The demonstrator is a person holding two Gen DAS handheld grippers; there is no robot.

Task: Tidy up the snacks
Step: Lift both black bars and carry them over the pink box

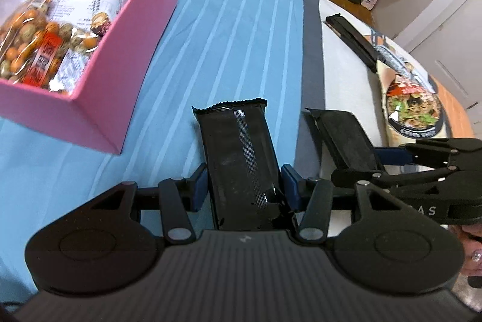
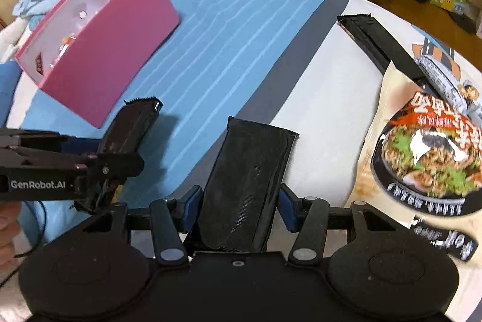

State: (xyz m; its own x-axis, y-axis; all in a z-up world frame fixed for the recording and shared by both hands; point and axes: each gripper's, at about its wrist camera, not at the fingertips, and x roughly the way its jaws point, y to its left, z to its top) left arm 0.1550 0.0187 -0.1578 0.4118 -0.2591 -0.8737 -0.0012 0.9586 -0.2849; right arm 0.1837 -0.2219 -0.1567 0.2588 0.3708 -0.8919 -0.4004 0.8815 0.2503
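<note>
Left tongs (image 1: 245, 186): blue pads pinching the sides of a black snack bar wrapper (image 1: 241, 159), which is lifted clear of the blue striped cloth (image 1: 226, 35) and points toward the camera's far side. Right tongs (image 2: 238, 201): pads likewise pinching a second black snack packet (image 2: 250, 180), held above the seam between the blue cloth and a grey band (image 2: 286, 62). Pink box (image 1: 99, 99): open-topped, white inside, standing on the blue cloth to the left of both tongs; contents include a clear bag of coated nuts (image 1: 27, 47) with a red label and several white printed sachets (image 1: 72, 65). Items lying loose on the white part of the surface, to the right: a long black packet (image 2: 373, 41); a large noodle packet (image 2: 421, 153) with a picture of a filled bowl, its top edge overlapping the long packet's near end; a small grey-and-white wrapped bar (image 2: 442, 80) resting on the noodle packet. A person's fingers (image 1: 473, 258) show at the right edge of the left wrist view.
</note>
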